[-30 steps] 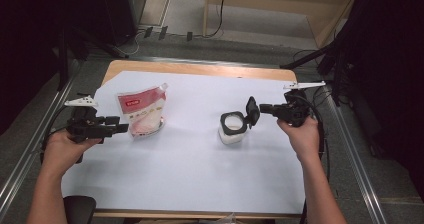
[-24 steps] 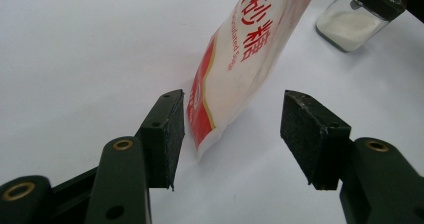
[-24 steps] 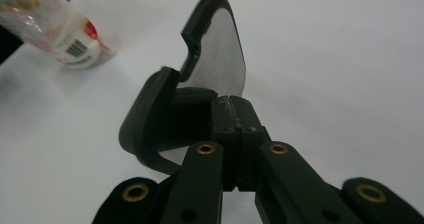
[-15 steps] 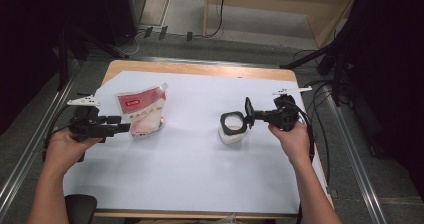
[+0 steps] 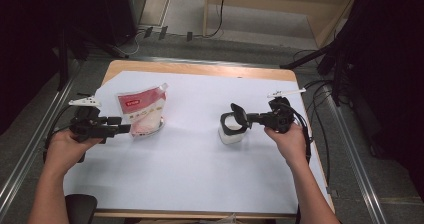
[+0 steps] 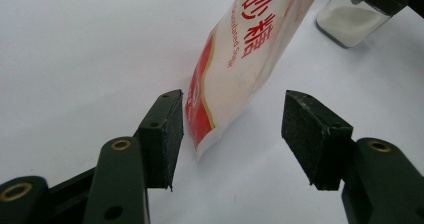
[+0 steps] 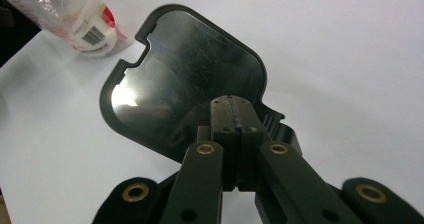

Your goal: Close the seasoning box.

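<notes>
Stands on the white table [image 5: 200,184], left of centre: a sugar pouch [image 5: 141,113], upright with a slight lean, red and white, soft-sided. Looks light and floppy, with slick film likely to buckle or slip under a pinch. Better taken at the stiffer side seam or the bottom corner than across the loose belly.

Reads 砂糖 in red on the pouch face [image 6: 245,59]. Carries a small Latin line beside it, too cropped to read whole. Shows a barcode on the back in the right gripper view.

Left hand-held gripper [image 6: 232,134]: spread wide, pads either side of the pouch's lower corner, not pressing.

Right hand-held gripper [image 7: 231,104]: pressed together, apparently pinching the edge of the black flip lid [image 7: 185,79], raised above the clear jar [image 5: 231,133] of white powder. Rigid, possibly glass, so gentle on the hinge.
</notes>
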A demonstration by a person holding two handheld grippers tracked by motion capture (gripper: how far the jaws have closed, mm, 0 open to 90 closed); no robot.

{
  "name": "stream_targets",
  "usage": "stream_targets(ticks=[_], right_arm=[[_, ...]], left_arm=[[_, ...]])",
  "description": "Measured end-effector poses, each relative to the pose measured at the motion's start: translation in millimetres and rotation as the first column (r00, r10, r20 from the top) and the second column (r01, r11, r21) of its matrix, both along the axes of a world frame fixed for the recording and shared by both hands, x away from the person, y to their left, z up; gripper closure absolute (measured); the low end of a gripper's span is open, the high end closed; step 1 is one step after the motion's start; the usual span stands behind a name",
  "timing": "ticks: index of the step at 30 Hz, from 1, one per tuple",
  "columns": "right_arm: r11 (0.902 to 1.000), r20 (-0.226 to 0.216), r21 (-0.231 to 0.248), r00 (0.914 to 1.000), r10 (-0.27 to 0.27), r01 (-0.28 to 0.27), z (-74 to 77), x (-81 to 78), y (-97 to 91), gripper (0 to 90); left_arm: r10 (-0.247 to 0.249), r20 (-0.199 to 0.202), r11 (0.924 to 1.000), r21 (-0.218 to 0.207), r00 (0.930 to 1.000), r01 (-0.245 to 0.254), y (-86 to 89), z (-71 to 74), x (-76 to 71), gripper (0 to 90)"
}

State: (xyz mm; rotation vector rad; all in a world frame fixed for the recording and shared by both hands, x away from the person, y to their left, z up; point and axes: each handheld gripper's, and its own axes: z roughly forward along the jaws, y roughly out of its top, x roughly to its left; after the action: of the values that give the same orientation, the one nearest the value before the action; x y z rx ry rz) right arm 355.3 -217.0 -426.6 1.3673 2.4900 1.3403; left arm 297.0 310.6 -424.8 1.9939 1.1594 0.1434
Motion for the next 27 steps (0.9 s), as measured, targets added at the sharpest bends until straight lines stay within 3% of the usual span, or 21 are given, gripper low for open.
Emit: stream_targets(ticks=[11, 15, 22, 27], right_arm=[[0.9974, -0.01, -0.035, 0.9979, 0.063, -0.064, -6.7, -3.8, 17.1, 90.0], [0.9962, 0.01, -0.044, 0.9971, 0.076, -0.075, -6.6, -4.7, 19.8, 89.9], [0.9968, 0.046, -0.041, 0.9965, 0.071, -0.069, -2.6, -6.4, 15.8, 81.0], [0.9987, 0.083, -0.026, 0.9955, 0.045, -0.043, -0.1, -6.1, 6.5, 67.9]], left_arm=[[-0.003, -0.003, 1.0, 0.001, 1.0, 0.003, -0.2, -0.7, -0.2, 42.8], [-0.004, -0.004, 1.0, -0.001, 1.0, 0.004, -0.3, -0.9, 0.0, 42.7], [-0.004, -0.009, 1.0, -0.002, 1.0, 0.004, -0.8, -1.3, 0.3, 42.4], [-0.005, -0.004, 1.0, 0.003, 1.0, 0.005, -1.6, -1.7, 0.4, 42.3]])
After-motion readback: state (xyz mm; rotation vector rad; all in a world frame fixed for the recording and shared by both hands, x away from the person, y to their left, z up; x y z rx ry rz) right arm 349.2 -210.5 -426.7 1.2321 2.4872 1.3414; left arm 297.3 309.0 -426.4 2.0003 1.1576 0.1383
